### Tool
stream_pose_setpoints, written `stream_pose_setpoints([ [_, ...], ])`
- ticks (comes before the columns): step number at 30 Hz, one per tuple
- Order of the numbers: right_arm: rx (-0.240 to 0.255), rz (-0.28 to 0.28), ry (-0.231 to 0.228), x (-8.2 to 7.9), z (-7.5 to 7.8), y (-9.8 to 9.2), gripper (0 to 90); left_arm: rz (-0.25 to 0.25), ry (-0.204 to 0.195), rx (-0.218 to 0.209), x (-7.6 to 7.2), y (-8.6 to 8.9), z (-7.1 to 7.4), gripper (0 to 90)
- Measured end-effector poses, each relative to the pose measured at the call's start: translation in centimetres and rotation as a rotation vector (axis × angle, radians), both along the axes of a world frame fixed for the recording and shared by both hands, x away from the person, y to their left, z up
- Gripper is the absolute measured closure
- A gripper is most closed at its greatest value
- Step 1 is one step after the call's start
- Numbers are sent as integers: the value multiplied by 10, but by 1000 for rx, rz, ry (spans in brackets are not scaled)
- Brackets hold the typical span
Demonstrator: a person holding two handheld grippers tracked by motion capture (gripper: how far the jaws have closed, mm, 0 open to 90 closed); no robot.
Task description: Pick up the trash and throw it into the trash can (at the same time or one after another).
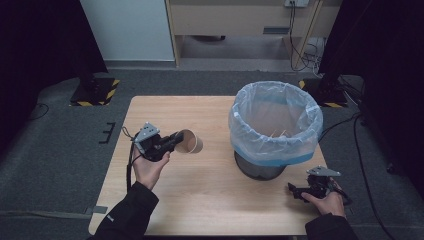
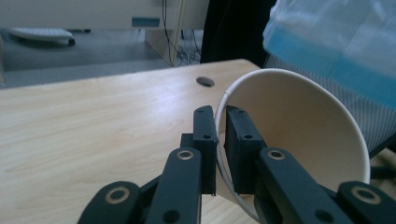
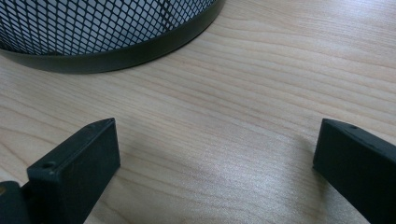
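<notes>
The left gripper [image 2: 221,140] pinches the rim of a paper cup [image 2: 299,126] beside the bin [image 1: 275,127]; the right gripper [image 3: 215,158] rests wide open, empty, on the bench [image 1: 200,190].

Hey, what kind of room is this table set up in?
Probably an office or lab set up for recording: a bare wooden table on grey carpet, black curtains at both sides, and a desk with trailing cables behind.

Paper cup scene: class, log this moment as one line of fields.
left gripper: shut on paper cup rim, cup tipped sideways | right gripper: open, low over table | lined bin: upright
</notes>
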State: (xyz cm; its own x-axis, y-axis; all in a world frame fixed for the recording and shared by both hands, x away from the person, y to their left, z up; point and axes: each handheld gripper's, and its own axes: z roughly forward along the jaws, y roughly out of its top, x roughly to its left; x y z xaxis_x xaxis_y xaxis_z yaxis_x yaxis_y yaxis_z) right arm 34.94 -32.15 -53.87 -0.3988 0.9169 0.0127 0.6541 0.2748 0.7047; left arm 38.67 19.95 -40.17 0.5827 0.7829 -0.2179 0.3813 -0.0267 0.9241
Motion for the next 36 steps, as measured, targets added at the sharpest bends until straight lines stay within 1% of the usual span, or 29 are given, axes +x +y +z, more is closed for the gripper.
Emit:
stream_pose_setpoints([
  [11, 0, 0, 0, 0, 0, 0, 7, 23, -89, -90, -10, 17, 32, 828],
  [12, 0, 0, 0, 0, 0, 0, 7, 25, -98, -95, -11, 19, 35, 828],
  [13, 0, 0, 0, 0, 0, 0, 7, 25, -98, -95, -11, 19, 35, 828],
  [14, 0, 0, 0, 0, 0, 0, 7, 28, -118, -117, -14, 21, 41, 828],
  [16, 0, 0, 0, 0, 0, 0, 7, 28, -134, -127, -16, 23, 46, 829],
  [17, 0, 0, 0, 0, 0, 0, 7, 28, -134, -127, -16, 23, 46, 828],
  [18, 0, 0, 0, 0, 0, 0, 7, 28, -151, -138, -19, 25, 52, 828],
  [20, 0, 0, 0, 0, 0, 0, 7, 32, -165, -149, -21, 27, 56, 828],
  [21, 0, 0, 0, 0, 0, 0, 7, 32, -165, -149, -21, 27, 56, 828],
  [22, -1, 0, 0, 0, 0, 0, 8, 34, -179, -156, -23, 28, 60, 828],
  [23, 0, 0, 0, 0, 0, 0, 7, 34, -185, -160, -24, 29, 62, 828],
  [27, -1, 0, 0, 0, 0, 0, 8, 28, -211, -178, -28, 28, 71, 828],
  [30, -1, 0, 0, 0, 0, 0, 8, 19, -228, -184, -29, 27, 77, 828],
  [36, -1, 0, 0, 0, 0, 0, 8, 17, -266, -219, -31, 25, 91, 828],
])
